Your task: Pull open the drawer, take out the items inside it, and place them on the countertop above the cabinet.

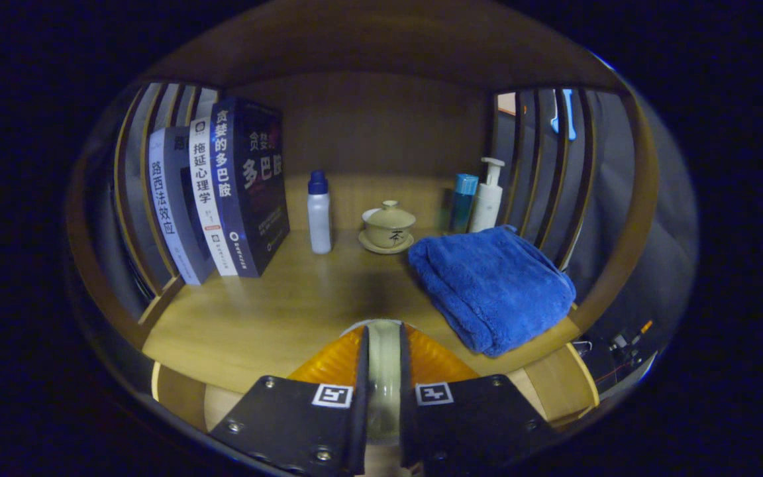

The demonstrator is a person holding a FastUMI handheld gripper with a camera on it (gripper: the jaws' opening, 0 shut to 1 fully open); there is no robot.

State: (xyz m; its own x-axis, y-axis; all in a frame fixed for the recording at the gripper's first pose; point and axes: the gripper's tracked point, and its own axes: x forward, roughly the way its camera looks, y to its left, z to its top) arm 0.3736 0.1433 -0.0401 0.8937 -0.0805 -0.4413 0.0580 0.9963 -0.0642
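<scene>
My gripper is shut on a pale, whitish item that I cannot identify. Both fingers press its sides, and its rounded top edge shows at the fingertips. It hangs just above the front edge of the wooden countertop, which stretches ahead of the fingers. A folded blue towel lies on the countertop ahead and to the right of the fingers, reaching its front edge.
Three upright books stand at the left. Further back are a white bottle with a blue cap, a lidded tea cup on a saucer, a blue bottle and a white pump bottle. Slatted wooden sides and a top board enclose the shelf.
</scene>
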